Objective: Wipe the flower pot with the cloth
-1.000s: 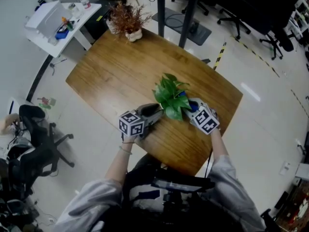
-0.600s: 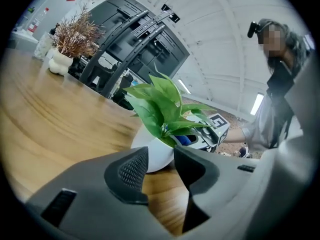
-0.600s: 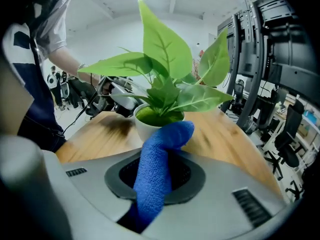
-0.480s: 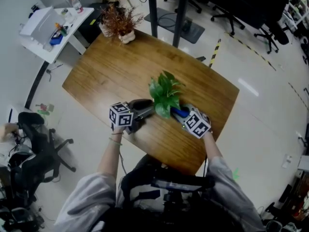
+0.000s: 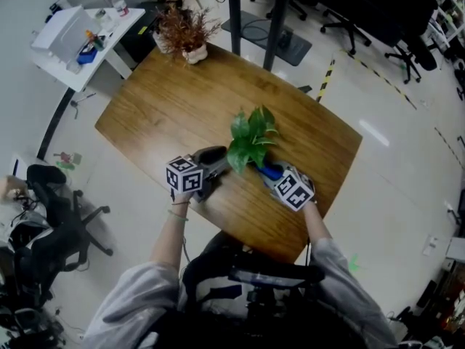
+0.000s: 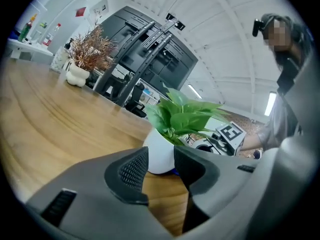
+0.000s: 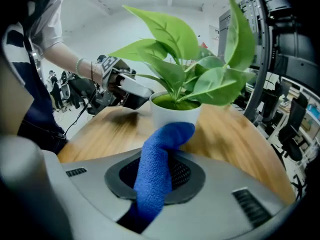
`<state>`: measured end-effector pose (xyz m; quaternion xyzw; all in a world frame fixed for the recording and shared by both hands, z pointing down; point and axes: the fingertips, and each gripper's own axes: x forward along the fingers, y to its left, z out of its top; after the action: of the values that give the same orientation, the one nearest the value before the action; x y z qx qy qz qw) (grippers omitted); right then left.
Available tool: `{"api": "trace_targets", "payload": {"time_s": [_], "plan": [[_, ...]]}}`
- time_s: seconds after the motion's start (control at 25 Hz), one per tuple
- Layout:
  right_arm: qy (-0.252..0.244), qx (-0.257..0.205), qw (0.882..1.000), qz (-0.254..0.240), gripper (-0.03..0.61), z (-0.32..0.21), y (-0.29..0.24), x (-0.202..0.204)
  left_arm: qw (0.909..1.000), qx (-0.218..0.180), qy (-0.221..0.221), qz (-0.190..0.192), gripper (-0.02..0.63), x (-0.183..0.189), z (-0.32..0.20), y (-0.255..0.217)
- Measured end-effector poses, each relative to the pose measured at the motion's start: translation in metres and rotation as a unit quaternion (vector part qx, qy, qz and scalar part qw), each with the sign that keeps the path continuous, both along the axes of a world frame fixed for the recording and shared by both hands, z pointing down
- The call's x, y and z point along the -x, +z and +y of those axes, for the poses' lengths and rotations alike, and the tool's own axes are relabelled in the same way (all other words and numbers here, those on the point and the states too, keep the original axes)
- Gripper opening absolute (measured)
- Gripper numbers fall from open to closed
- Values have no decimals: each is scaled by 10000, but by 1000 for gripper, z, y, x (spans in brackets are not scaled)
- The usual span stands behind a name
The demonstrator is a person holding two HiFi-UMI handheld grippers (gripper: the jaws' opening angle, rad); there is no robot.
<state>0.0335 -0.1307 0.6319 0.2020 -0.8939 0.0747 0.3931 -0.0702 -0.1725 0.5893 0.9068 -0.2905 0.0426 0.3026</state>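
One wooden worktop (image 5: 160,115) carries two potted plants. A dried reddish plant (image 5: 185,29) in a pale pot stands at the far corner. A green leafy plant (image 5: 251,140) stands near the front edge, between the person's two hands.

There are two tools, each with a marker cube. The left tool (image 5: 218,158) lies at the green plant's left and the right tool (image 5: 275,177) at its right.

The one white flower pot (image 6: 160,151) is upright on the worktop. The leaves largely hide it in the head view, but both gripper views show it plainly.

The left gripper view shows the left tool's jaws spread with nothing between them. The pot stands just beyond their tips. Whether the tips touch the pot cannot be told.

There is one blue cloth (image 7: 157,169). The right gripper view shows the right tool's jaws pinching it, with its free end bent forward against the pot's near wall. In the head view the cloth is only a small blue patch beside the leaves.
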Motion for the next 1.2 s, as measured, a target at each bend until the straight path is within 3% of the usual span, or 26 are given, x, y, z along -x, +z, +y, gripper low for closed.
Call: {"api": "trace_targets", "payload": {"time_s": [0.24,0.4,0.56,0.68,0.88,1.2], "plan": [[448,-355,9983,132,71,-31,-14,-26,9997,-125,124,-188,158,-15,25,7],[373,-631,9969,292,71,-55,-24,-24,9986,-377,-50,-373,158,-14,25,4],[-48,-777,9964,332,71,-63,-31,-10,9983,-492,-15,-315,158,-5,14,-4],[-342,-756,9960,318,71,-55,-29,-3,9969,-526,418,-416,158,-11,10,-4],[-425,-668,9965,254,71,-34,-26,4,9929,-541,946,-480,158,-17,6,-5],[-431,-343,9981,270,71,-9,-4,14,9934,-327,1013,-430,158,-16,-6,3]]}}
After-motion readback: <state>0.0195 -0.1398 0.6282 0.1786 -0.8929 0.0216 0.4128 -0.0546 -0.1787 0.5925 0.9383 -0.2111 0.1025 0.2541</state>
